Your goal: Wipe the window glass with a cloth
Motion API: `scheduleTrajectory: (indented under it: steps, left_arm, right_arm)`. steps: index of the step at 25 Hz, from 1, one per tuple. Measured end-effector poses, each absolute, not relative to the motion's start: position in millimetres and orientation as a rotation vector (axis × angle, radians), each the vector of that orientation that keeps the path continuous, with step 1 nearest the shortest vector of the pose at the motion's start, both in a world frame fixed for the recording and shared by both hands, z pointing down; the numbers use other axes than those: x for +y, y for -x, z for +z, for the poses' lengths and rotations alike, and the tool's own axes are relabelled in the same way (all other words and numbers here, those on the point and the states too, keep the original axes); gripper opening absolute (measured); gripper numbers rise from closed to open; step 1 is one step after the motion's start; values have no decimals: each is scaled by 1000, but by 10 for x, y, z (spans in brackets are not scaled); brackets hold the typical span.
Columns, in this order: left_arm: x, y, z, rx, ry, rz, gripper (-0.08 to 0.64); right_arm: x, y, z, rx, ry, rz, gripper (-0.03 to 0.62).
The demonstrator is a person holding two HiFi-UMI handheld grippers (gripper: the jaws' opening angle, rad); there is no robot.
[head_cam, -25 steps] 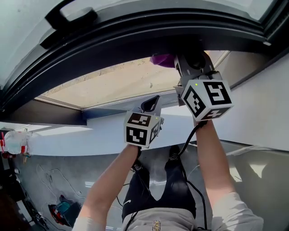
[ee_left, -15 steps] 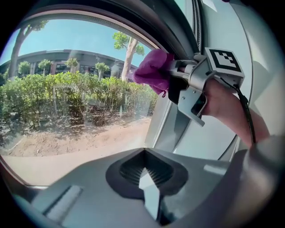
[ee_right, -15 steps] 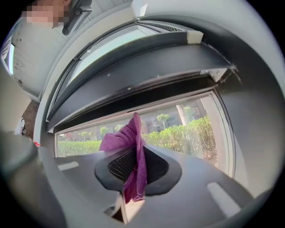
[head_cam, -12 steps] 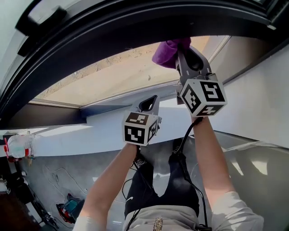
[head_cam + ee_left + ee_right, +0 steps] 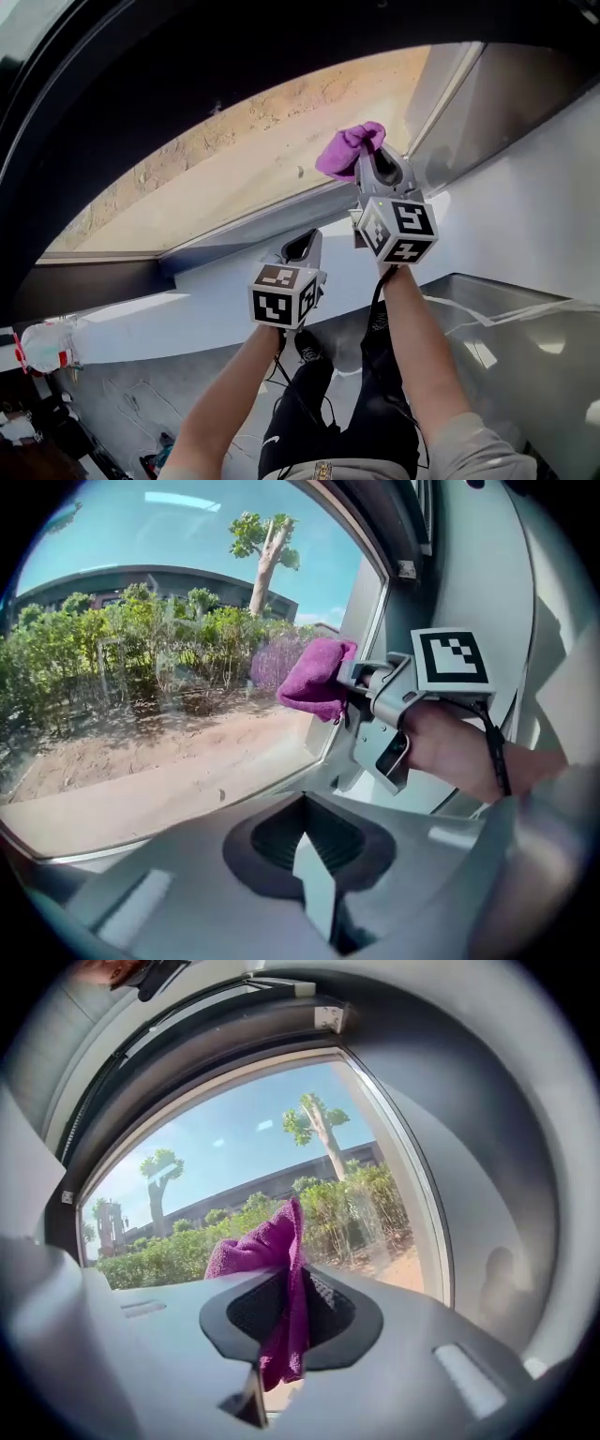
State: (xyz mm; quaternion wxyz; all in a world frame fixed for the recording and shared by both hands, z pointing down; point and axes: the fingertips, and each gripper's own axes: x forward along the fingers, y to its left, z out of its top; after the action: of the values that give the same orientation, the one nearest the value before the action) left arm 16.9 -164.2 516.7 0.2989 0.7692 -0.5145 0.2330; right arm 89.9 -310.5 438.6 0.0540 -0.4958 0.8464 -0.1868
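A purple cloth is bunched against the window glass near the pane's right edge. My right gripper is shut on it, and the cloth hangs out between its jaws in the right gripper view. The glass shows trees and a building outside. My left gripper sits lower, beside the right forearm and over the white sill, shut with nothing in it. From the left gripper view I see the cloth and the right gripper up against the glass.
A dark curved window frame runs over the top and left of the pane. A white sill lies below, a grey side panel at right. On the floor are cables and a plastic bag.
The right gripper has carried the cloth down from the top frame to lower on the pane's right side. The left gripper has stayed low by the sill.
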Motion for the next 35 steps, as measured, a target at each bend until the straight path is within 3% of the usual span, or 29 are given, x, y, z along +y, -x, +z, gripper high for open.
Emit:
scheduleTrajectory:
  steps: [19,30,35]
  left_arm:
    - [-1657,-55,5763,-1222,-2150,719,0]
    - [-1792,-309,5742,-1204,-2173,766,0]
    - [-1839,-399,5617,-1201,-2186,760,0]
  right_arm:
    - [-3213,-1244,7057,2145,1988,-1328,69]
    - [-3290,-1535,7297,1902,1989,-1560,69]
    - [-3320,-1534,7133,1739,1776,-1660,63]
